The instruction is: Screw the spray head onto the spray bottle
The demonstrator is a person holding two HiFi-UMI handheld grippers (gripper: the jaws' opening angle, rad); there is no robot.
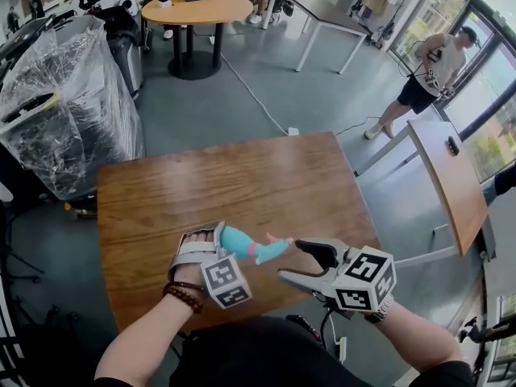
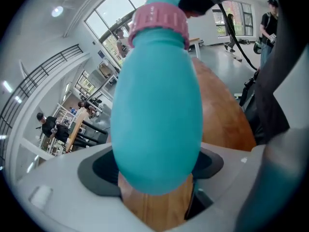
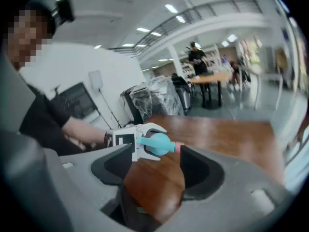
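My left gripper (image 1: 216,244) is shut on a teal spray bottle (image 1: 242,243), held on its side just above the wooden table (image 1: 242,184), neck pointing right. A pink spray head (image 1: 278,243) sits on the neck. In the left gripper view the bottle (image 2: 159,115) fills the gap between the jaws, pink collar (image 2: 161,21) at the far end. My right gripper (image 1: 302,263) stands open just right of the spray head, nothing between its fingers. From the right gripper view, the bottle (image 3: 157,144) and the left gripper (image 3: 140,146) lie beyond the wide-apart jaws.
Plastic-wrapped equipment (image 1: 56,95) stands left of the table. A round wooden table (image 1: 197,10) is at the back. A tilted wooden desk (image 1: 451,176) stands to the right, and a person (image 1: 423,75) behind it. The table edge runs close to my body.
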